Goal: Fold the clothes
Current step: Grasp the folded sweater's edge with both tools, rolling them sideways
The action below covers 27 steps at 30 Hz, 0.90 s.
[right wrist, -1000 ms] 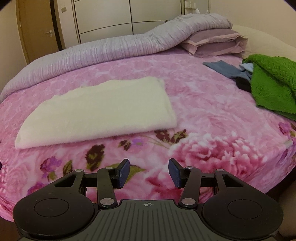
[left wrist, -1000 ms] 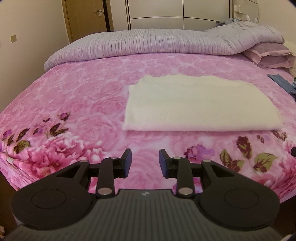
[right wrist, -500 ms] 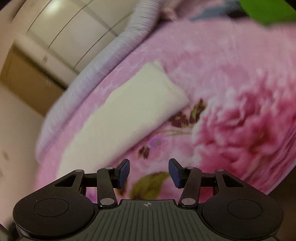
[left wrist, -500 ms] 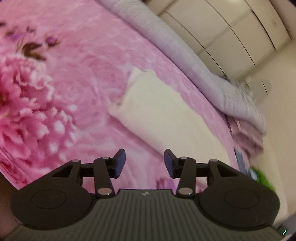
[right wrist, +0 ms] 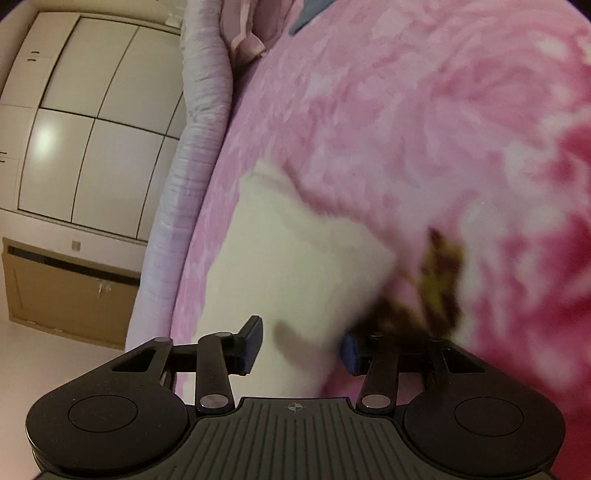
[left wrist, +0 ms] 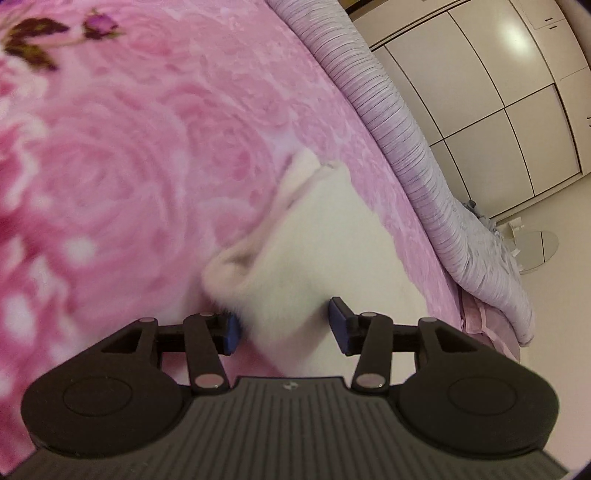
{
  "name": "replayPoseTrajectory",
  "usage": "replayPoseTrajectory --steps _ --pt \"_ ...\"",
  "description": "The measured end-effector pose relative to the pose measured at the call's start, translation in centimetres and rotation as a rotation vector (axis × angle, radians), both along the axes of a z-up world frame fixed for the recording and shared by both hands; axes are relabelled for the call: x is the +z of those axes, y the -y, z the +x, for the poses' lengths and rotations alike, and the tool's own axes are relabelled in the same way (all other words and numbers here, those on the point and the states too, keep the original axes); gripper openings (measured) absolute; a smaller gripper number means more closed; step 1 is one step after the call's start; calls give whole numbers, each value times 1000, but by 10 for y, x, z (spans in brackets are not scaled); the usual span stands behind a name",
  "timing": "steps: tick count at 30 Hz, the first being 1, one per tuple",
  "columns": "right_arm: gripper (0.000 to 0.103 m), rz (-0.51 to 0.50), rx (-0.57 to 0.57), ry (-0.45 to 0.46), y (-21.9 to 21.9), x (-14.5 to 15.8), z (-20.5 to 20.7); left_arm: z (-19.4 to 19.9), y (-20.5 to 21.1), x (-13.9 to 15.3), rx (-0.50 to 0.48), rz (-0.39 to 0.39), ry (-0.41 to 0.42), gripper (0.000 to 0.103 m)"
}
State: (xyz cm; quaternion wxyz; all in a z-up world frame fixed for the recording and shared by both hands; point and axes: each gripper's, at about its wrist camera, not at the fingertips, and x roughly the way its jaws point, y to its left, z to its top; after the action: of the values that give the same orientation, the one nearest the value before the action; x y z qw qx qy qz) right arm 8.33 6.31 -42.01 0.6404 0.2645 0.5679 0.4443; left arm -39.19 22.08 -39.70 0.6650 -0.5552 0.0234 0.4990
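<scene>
Both grippers have rolled sideways and dropped in close since a second ago: back then I was hovering off the foot of the bed with the whole cream garment in view, now each one straddles a near corner of it. My left gripper [left wrist: 284, 321] has its jaws spread wide, with the left near corner of the cream fleece garment [left wrist: 314, 236] sitting between the blue pads; no pinch, there's a gap on the right pad side. My right gripper [right wrist: 301, 349] is likewise spread, with the garment's right near corner [right wrist: 295, 266] between its fingers, not clamped. Motion blur is heavy in both views, so I can't say whether either pad is touching cloth. The garment lies flat on the pink floral bedspread [left wrist: 129, 166], already a layered rectangle: at the left end I can see two or more thicknesses stacked, edges slightly splayed. So at least one fold is in it. What I can't settle from here: this fits either grabbing both near corners for another fold across, or lifting a finished bundle to move it off. Judgement only. The striped lilac duvet [left wrist: 406, 147] is rolled along the far side, well apart from the garment. A bit of blue cloth [right wrist: 306, 14] shows near the pillows in the right view; other clothes aren't visible now, so the remaining count is unknown.
</scene>
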Motion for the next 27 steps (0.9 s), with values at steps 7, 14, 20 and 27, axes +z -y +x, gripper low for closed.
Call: replayPoseTrajectory --steps 7,14,20,27 --pt "9 40 18 83 15 7 -7 8 8 19 -108 122 -164 10" --pt "9 36 35 120 65 17 -10 -2 54 43 -182 173 -191 9" --pt "9 10 49 137 125 25 -9 -10 121 41 -273 148 -230 9" --pt "17 13 53 73 146 17 0 -25 144 51 -360 114 -277 13"
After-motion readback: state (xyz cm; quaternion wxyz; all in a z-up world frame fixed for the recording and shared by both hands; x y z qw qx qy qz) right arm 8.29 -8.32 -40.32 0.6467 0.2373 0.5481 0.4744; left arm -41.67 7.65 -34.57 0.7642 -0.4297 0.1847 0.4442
